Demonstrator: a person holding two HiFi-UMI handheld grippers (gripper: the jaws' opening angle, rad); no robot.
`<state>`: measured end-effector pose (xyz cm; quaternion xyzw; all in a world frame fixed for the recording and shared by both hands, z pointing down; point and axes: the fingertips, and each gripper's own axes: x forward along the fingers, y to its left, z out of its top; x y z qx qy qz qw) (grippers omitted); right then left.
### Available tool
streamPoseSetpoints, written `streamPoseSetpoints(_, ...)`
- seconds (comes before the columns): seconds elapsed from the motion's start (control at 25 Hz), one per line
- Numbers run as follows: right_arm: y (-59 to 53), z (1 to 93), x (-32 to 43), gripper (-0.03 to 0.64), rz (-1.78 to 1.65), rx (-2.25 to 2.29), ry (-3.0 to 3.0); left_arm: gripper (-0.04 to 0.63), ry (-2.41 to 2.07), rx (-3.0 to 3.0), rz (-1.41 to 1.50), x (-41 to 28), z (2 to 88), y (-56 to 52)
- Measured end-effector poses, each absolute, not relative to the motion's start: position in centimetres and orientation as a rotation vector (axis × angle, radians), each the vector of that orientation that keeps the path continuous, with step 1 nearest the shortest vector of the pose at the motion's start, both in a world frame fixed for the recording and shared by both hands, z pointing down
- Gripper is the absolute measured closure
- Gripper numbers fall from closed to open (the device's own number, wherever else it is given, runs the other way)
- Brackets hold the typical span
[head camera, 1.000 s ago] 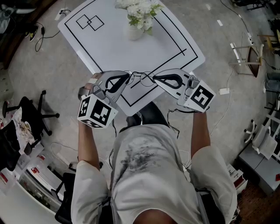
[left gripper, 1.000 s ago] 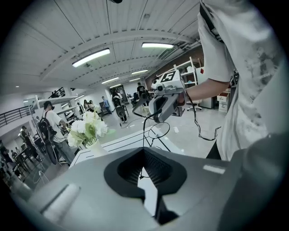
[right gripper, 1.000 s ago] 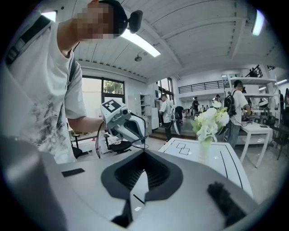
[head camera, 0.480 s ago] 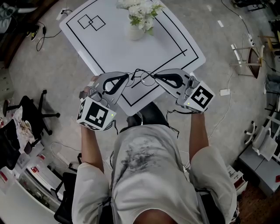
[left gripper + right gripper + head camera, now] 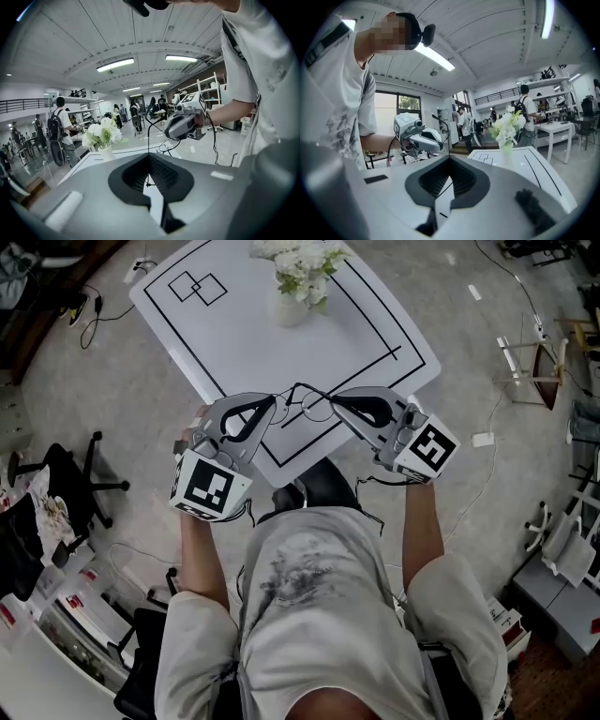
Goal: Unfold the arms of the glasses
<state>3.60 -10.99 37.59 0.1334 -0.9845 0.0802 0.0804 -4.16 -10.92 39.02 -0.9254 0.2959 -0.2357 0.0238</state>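
Note:
Thin black wire-framed glasses (image 5: 307, 406) hang in the air over the near corner of the white table (image 5: 234, 343), stretched between my two grippers. My left gripper (image 5: 275, 401) is shut on one arm of the glasses; in the left gripper view that arm (image 5: 149, 140) runs up as a thin line from the closed jaws (image 5: 149, 157), with the lenses (image 5: 167, 146) beyond. My right gripper (image 5: 331, 399) is shut on the other side of the glasses; its jaws (image 5: 449, 158) meet on a thin black arm (image 5: 449, 136). Each gripper faces the other.
A white vase of white flowers (image 5: 298, 279) stands at the far side of the table, which carries black line markings. A black office chair (image 5: 67, 482) stands to the left, and cables (image 5: 487, 465) lie on the floor. Several people stand in the background.
My left gripper has rolled and shifted slightly right. The glasses' arm now stands up higher between the two grippers. The right gripper has hardly moved.

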Motion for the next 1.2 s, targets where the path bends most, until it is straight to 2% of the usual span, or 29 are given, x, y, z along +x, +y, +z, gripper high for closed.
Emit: streamPoseSetpoints(1.2,-11.5,36.3,3.8,0.601,0.401,0.550,-3.104,0.588,1.042,-2.967,-0.520,-4.9,37.2,-11.8)
